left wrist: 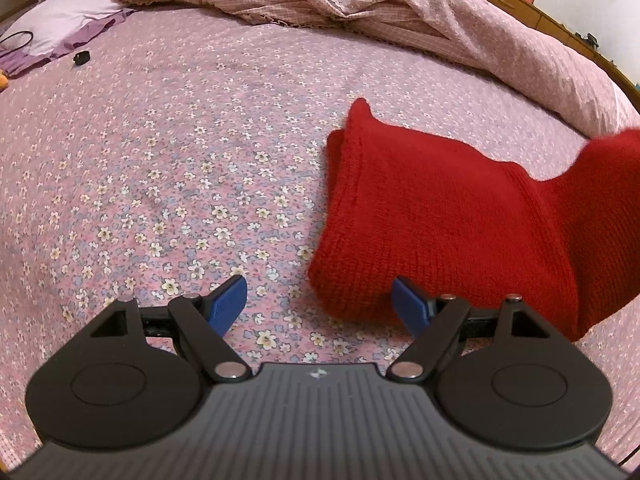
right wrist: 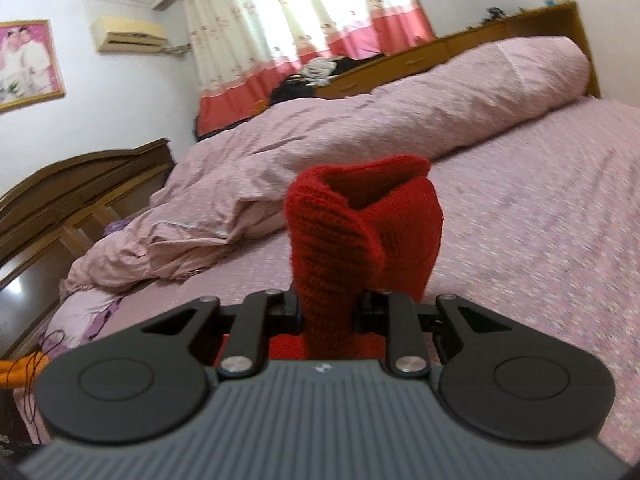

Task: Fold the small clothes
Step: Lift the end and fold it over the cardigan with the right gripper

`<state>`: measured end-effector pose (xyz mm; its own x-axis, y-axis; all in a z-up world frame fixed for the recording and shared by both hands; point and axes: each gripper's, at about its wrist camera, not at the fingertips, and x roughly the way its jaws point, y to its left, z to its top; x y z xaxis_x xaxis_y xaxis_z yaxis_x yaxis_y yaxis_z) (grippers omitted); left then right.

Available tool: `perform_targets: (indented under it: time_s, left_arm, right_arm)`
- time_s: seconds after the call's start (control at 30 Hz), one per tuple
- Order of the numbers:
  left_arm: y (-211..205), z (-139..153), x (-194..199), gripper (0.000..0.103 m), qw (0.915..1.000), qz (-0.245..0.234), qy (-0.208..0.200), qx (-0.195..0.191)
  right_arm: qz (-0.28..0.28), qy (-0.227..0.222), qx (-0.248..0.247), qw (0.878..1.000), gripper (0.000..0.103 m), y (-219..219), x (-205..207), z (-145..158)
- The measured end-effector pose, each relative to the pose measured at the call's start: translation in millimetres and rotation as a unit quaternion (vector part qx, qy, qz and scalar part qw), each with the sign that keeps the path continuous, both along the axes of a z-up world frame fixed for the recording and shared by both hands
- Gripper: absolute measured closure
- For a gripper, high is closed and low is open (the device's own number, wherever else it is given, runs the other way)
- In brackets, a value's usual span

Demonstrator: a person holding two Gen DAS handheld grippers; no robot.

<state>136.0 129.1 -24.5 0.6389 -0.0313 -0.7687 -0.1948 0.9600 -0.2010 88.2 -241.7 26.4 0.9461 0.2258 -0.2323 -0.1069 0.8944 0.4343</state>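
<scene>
Bedroom light from a curtained window (right wrist: 288, 12) falls across a wide bed (left wrist: 160, 160) under a pink flowered sheet, with a rumpled quilt (right wrist: 320, 136) pushed to the far side so that the near half lies flat as a working surface. On that flat part lies the red knitted garment (left wrist: 440, 216), already doubled over into a thick band, its near end just ahead of the left hand-held gripper (left wrist: 324, 304). That gripper hangs tilted down over the sheet with its blue fingers (left wrist: 228, 304) wide apart and nothing between them, probably waiting to pin or catch the cloth.

One end of the same garment rises off the bed at the right edge of the left view. It is clamped in the right hand-held gripper (right wrist: 328, 312), whose jaws are pressed close on a bunched fold of knit that stands up in front of the lens. Holding that end high likely lets it be carried over the resting part for the next fold; the soft knit may sag or slip sideways as it comes down.
</scene>
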Motion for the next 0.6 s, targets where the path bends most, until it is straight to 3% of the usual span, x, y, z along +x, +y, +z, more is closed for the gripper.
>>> perform_targets:
  time_s: [0.27,0.6]
  left_arm:
    - [5,-3,0,0.020,1.0000,0.001,0.000,-0.005]
    - [13,-7,2,0.020,0.9999,0.009,0.004,-0.010]
  right_arm:
    - [0.051,-0.010,-0.032,0.998,0.079,45,10,11]
    - [0.112,0.011,-0.076,0.991,0.079,92,18,-7]
